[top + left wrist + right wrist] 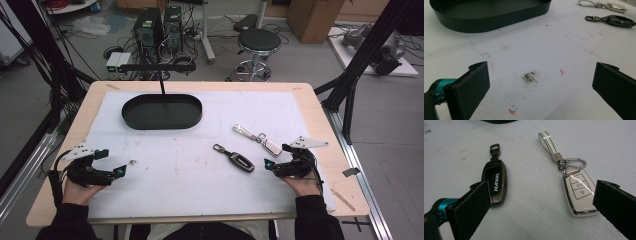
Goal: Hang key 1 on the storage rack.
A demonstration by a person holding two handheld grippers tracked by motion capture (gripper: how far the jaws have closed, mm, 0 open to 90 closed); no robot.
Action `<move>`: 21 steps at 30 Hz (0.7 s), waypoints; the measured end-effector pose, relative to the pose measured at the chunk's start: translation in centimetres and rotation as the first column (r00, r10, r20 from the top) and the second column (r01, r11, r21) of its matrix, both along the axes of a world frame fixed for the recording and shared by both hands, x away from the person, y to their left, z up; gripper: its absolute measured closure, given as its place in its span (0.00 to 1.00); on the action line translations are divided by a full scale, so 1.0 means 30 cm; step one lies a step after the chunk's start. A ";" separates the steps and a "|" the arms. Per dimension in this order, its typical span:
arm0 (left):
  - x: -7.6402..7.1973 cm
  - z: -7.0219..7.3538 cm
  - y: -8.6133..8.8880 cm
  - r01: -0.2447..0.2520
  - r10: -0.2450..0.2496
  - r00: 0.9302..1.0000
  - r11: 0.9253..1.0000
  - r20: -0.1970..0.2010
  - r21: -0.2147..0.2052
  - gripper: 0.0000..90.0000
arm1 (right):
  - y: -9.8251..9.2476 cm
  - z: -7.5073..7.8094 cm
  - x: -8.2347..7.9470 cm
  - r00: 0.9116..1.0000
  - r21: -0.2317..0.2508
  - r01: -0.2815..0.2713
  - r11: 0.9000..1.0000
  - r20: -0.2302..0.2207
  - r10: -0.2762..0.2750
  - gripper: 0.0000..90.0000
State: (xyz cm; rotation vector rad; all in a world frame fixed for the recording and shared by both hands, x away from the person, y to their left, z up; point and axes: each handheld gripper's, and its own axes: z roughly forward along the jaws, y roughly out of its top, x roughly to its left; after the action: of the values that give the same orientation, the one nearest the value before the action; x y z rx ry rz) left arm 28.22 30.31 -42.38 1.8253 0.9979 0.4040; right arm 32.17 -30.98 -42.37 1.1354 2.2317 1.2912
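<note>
Two car keys lie on the white sheet covering your worktop [310, 107], toward the right half. The dark key [495, 182], marked HAVAL, sits left of the white key [579, 192], which carries a silver clip and a striped strap reaching toward the far side. Your right hand-held gripper [279, 157] rests near the right edge with its jaws spread, empty, pointing at the two keys; in the right gripper view one jaw overlaps the dark key's near end and the other the white key's near corner, and you cannot tell whether either touches. Your left hand-held gripper [114, 162] sits at the near left, jaws spread wide over bare, smudged sheet. A black oval tray [162, 112] stands at the far left-centre, well apart from both keys.
</note>
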 end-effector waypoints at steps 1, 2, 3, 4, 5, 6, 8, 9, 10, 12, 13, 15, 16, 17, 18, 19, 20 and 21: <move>0.000 0.000 0.000 -0.001 0.001 1.000 1.000 0.001 -0.001 0.02 | -0.001 0.000 0.000 1.000 -0.003 0.002 1.000 0.006 -0.002 0.01; 0.000 0.000 0.001 -0.001 0.001 1.000 1.000 0.002 0.001 0.02 | -0.002 0.001 -0.001 1.000 -0.001 0.002 1.000 0.009 -0.002 0.01; 0.000 0.000 0.001 -0.004 0.004 1.000 1.000 0.001 0.001 0.02 | -0.002 0.001 -0.001 1.000 -0.001 0.002 1.000 0.009 -0.002 0.01; 0.000 0.000 0.001 -0.004 0.004 1.000 1.000 0.001 0.001 0.02 | -0.001 0.001 -0.002 1.000 -0.001 0.005 1.000 0.009 -0.005 0.01; 0.000 -0.001 0.001 -0.004 0.004 1.000 1.000 0.002 0.003 0.02 | -0.001 0.001 -0.003 1.000 -0.006 0.004 1.000 0.009 -0.004 0.01; 0.000 -0.002 0.000 -0.006 0.006 1.000 1.000 0.002 0.005 0.02 | -0.001 0.001 -0.003 1.000 -0.006 0.004 1.000 0.009 -0.004 0.01; 0.002 -0.003 0.000 -0.002 0.002 1.000 1.000 0.001 0.010 0.02 | 0.002 -0.001 -0.001 1.000 -0.011 0.003 1.000 0.008 -0.003 0.01; 0.002 -0.003 0.000 -0.002 0.002 1.000 1.000 0.001 0.010 0.02 | 0.002 -0.001 -0.001 1.000 -0.011 0.003 1.000 0.008 -0.003 0.01; 0.002 -0.003 0.000 -0.002 0.002 1.000 1.000 0.001 0.009 0.02 | 0.002 -0.003 0.001 1.000 -0.014 -0.001 1.000 0.010 0.002 0.01; 0.002 -0.003 0.001 -0.004 0.004 1.000 1.000 0.002 0.010 0.02 | 0.002 -0.001 0.000 1.000 -0.010 0.004 1.000 0.008 -0.004 0.01; 0.002 -0.003 0.001 -0.004 0.004 1.000 1.000 0.001 0.010 0.02 | 0.002 -0.001 0.000 1.000 -0.010 0.004 1.000 0.008 -0.004 0.01; 0.004 -0.005 0.002 -0.003 0.003 1.000 1.000 0.001 0.010 0.02 | 0.003 -0.001 0.001 1.000 -0.009 0.015 1.000 0.007 -0.015 0.01; 0.005 -0.005 0.000 -0.004 0.004 1.000 1.000 0.001 0.007 0.02 | 0.003 -0.003 0.001 1.000 -0.018 0.016 1.000 0.010 -0.016 0.01; 0.006 -0.006 -0.001 -0.002 0.002 1.000 1.000 0.000 0.007 0.02 | 0.006 -0.004 0.002 1.000 -0.024 0.014 1.000 0.007 -0.014 0.01; 0.006 -0.006 -0.001 0.000 0.000 1.000 1.000 0.001 0.009 0.02 | 0.006 -0.004 0.002 1.000 -0.024 0.014 1.000 0.007 -0.014 0.01; 0.006 -0.006 -0.001 0.001 -0.001 1.000 1.000 0.004 0.011 0.02 | 0.009 -0.006 0.002 1.000 -0.028 0.015 0.999 0.003 -0.015 0.01; 0.006 -0.007 -0.001 -0.001 0.001 1.000 1.000 0.005 0.009 0.02 | 0.015 -0.007 0.002 1.000 -0.031 0.015 0.999 0.002 -0.015 0.01; 0.006 -0.006 0.000 -0.002 0.002 1.000 1.000 0.005 0.007 0.02 | 0.017 -0.006 0.002 1.000 -0.029 0.013 1.000 0.003 -0.013 0.01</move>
State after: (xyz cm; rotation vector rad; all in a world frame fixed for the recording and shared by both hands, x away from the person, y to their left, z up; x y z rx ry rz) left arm 28.42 30.30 -42.57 1.8288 0.9962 0.4129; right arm 32.24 -30.48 -42.55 1.1356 2.2298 1.2508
